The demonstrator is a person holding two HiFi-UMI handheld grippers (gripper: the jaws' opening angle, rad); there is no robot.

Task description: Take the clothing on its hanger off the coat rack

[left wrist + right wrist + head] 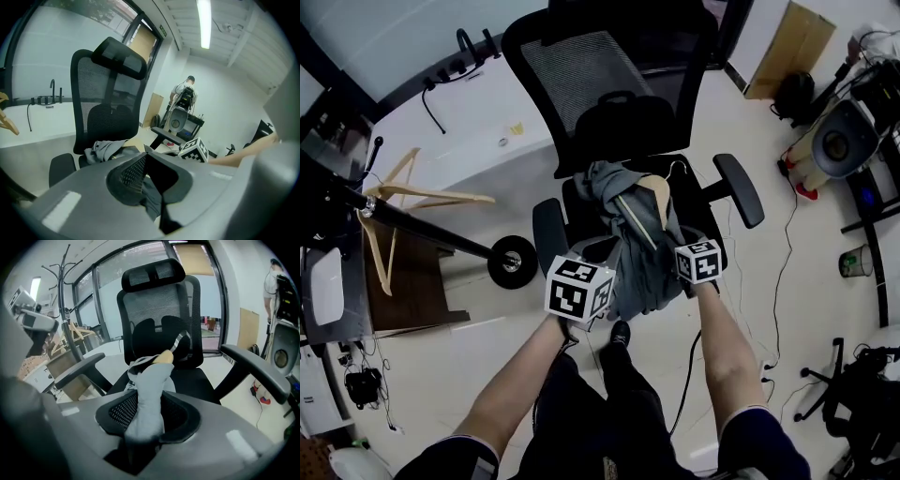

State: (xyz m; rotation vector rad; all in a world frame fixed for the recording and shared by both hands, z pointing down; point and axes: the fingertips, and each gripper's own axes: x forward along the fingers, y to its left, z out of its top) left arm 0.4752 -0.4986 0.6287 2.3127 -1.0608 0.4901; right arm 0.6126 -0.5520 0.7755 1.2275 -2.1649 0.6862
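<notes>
The right gripper (145, 422) has its jaws pressed onto a thick fold of the grey clothing (630, 246), which rises from between the mesh pads toward the wooden hanger (657, 199). The left gripper (148, 177) is also closed on the garment, with a darker fold pinched between its pads and hanging below them. From the head view, the two grippers sit side by side at the front edge of the office chair (619, 84) seat. The clothing stretches from them back over the middle of the seat, the hanger still inside it with its metal hook toward the backrest. The garment is clear of the coat rack (431, 231), which stands well apart at the left edge with two bare wooden hangers (394, 197) on it.

Both sets of jaw tips are hidden under the marker cubes in the head view. Whether the clothing rests on the seat or hangs just above it cannot be told.
</notes>
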